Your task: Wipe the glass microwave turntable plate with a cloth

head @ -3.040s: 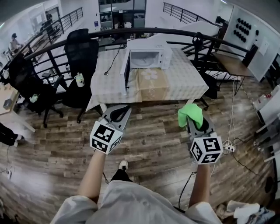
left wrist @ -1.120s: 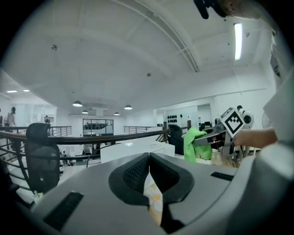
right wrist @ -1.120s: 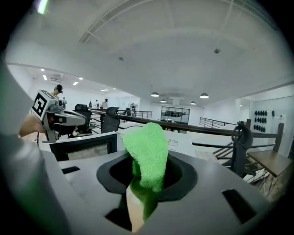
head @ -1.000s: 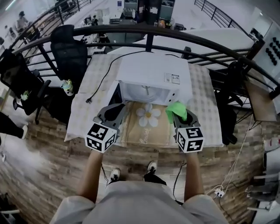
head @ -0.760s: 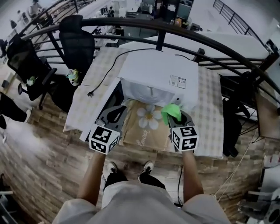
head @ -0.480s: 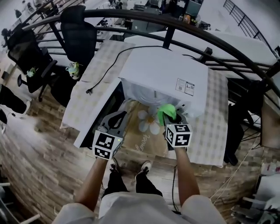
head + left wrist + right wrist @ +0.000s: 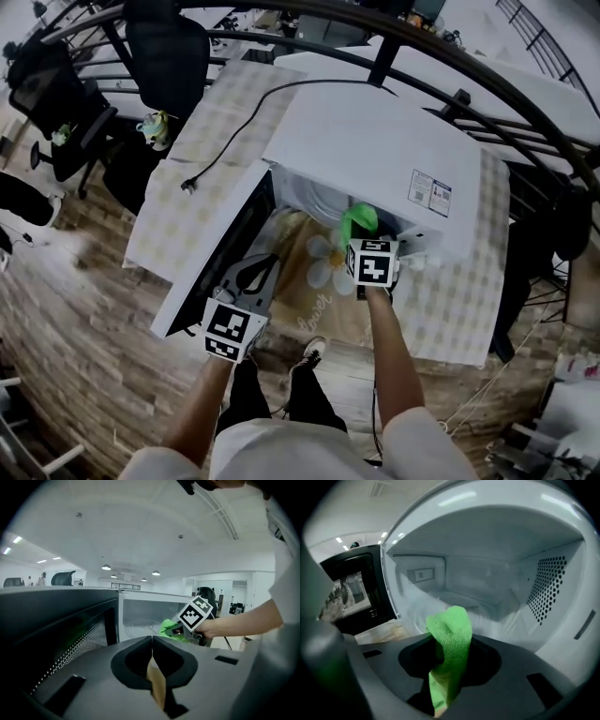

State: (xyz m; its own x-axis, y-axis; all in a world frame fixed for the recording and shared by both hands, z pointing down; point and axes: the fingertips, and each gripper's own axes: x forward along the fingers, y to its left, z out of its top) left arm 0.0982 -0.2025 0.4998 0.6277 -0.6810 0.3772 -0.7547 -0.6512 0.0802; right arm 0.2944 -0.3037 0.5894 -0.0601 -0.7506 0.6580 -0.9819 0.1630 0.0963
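Observation:
A white microwave stands on the table with its door swung open to the left. My right gripper is shut on a green cloth at the mouth of the cavity. In the right gripper view the cloth sticks up between the jaws, with the white cavity just ahead. A blurred glassy plate lies on the cavity floor. My left gripper hangs lower, in front of the open door. Its jaws are shut with nothing in them.
A tan mat with a daisy print lies on the checked tablecloth before the microwave. A black power cord trails left across the table. Black office chairs and a dark railing stand behind.
I have walked up to the table. The right gripper has carried the cloth forward to the microwave's opening. The left gripper has stayed low beside the door.

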